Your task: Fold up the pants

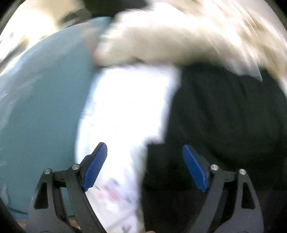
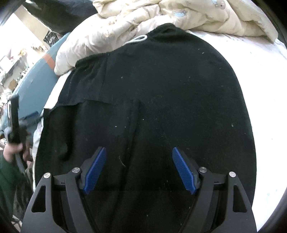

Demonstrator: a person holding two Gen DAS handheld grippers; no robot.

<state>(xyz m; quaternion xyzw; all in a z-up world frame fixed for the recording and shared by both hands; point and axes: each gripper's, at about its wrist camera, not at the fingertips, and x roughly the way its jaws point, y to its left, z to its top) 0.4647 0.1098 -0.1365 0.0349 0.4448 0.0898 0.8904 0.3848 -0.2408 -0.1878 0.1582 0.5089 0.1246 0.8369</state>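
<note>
1. We see black pants (image 2: 152,100) spread flat on a white sheet (image 2: 265,93), partly folded: one cloth edge runs across the left side, a seam runs down the middle.
2. Waistband sits at the far end, with a white drawstring (image 2: 139,38) looped on it, just beside a cream quilt (image 2: 161,16) that is bunched at the head of the bed.
3. Right gripper (image 2: 139,170) hangs over the near part of the pants, blue pads (image 2: 95,173) wide apart, nothing between them; contact with the cloth we cannot tell.
4. Left gripper (image 1: 145,166) is also spread wide and empty; its view is blurred.
5. Left view: white sheet (image 1: 125,107) strip in the middle, pants (image 1: 224,125) to the right, a blue-grey surface (image 1: 41,98) to the left, quilt (image 1: 170,35) above.
6. At the right view's left edge, a hand (image 2: 12,150) grips a dark handle.
</note>
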